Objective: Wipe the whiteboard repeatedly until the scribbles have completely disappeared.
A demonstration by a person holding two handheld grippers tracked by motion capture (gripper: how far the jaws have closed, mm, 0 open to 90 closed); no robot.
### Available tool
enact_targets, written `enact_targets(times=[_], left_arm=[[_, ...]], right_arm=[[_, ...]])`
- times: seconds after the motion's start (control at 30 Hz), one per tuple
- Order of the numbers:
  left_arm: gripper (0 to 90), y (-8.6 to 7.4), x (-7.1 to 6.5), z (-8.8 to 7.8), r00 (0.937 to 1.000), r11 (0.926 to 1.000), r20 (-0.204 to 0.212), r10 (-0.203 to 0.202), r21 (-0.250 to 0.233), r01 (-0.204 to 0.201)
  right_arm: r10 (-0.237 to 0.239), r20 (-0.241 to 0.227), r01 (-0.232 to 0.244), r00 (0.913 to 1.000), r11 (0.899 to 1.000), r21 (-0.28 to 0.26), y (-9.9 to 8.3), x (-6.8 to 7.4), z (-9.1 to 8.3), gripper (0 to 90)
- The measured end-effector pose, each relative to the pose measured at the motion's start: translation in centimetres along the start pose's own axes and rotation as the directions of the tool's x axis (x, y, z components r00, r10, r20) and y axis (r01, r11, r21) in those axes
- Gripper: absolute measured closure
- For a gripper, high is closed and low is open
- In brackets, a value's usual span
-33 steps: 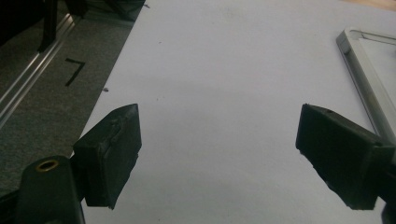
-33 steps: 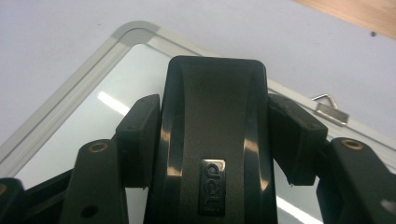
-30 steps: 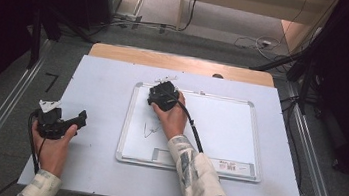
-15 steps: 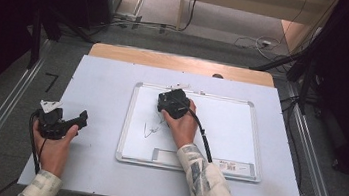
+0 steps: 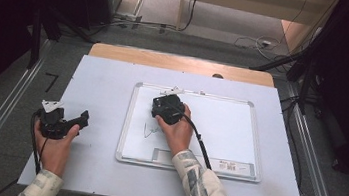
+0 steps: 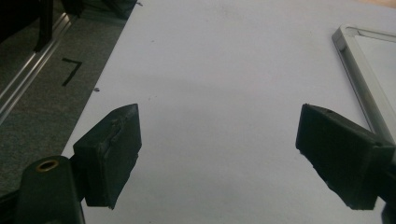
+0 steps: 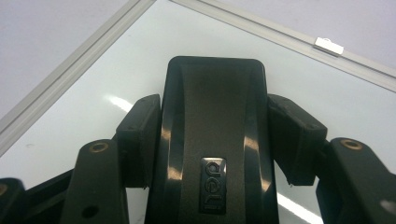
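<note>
Glossy black plastic is filling the right gripper (image 7: 212, 140), whose jaws are clamping a whiteboard eraser (image 7: 214, 135) by its long sides, pads pressing in from both flanks. In the high view that right gripper (image 5: 167, 108) is sitting over the upper-left part of the whiteboard (image 5: 229, 130), the person's hand wrapped around it, with a scribbled dark mark (image 5: 149, 131) lying just at seven o'clock from it. The eraser is smooth, rounded at the corners, with a small embossed badge, resting against the shiny white board surface inside a thin silvery metal frame (image 7: 74, 70).

Over on the far left, the left gripper (image 5: 61, 122) is waiting on the pale matte table (image 5: 103, 84), its jaws standing wide apart with nothing between them; its blocky rubbery pads (image 6: 109, 156) are looking scuffed at the edges.

The risk from here: that slick shell could be slipping or twisting between the pads if the push across the board is too hard, and a tilted eraser would be skating on one edge, leaving the mark smeared rather than wiped. The light board may also be sliding on the table, since nothing is holding it down.
</note>
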State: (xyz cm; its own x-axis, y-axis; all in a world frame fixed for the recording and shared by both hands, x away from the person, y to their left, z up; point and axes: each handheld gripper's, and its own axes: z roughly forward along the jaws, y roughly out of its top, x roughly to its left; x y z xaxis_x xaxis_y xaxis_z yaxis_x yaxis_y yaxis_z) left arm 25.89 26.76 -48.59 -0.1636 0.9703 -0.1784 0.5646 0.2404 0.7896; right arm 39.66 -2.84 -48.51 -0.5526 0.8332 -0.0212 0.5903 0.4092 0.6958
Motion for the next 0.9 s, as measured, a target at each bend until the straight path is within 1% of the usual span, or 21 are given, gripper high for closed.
enact_targets(times=[0.23, 0.5, 0.63, 0.73, 0.9], left_arm=[[14.9, 0.0, 0.0, 0.0, 1.0000, 1.0000, 0.002, -0.001, -0.001, 0.001], [14.9, 0.0, -0.1, 0.0, 1.0000, 1.0000, 0.001, 0.003, 0.000, -0.003], [14.9, 0.0, -0.1, 0.0, 1.0000, 1.0000, 0.003, 0.005, -0.001, -0.005], [14.9, 0.0, -0.1, 0.0, 1.0000, 1.0000, 0.001, 0.005, 0.000, -0.005], [14.8, 0.0, -0.2, 0.0, 1.0000, 1.0000, 0.002, 0.008, 0.002, -0.008]], right_arm=[[-0.018, -0.010, 0.018, 0.9998, 1.000, -0.001, -0.2, 1.4, -0.2, 37.2], [-0.034, -0.039, 0.034, 0.9986, 0.999, -0.005, -0.7, 3.4, -0.5, 37.1], [-0.042, -0.043, 0.042, 0.9982, 0.999, -0.001, -0.9, 4.3, -0.8, 36.8], [-0.060, -0.050, 0.060, 0.9970, 0.998, -0.002, -1.1, 5.1, -1.0, 36.7], [-0.075, -0.068, 0.075, 0.9948, 0.997, -0.005, -1.5, 6.3, -1.3, 36.6]])
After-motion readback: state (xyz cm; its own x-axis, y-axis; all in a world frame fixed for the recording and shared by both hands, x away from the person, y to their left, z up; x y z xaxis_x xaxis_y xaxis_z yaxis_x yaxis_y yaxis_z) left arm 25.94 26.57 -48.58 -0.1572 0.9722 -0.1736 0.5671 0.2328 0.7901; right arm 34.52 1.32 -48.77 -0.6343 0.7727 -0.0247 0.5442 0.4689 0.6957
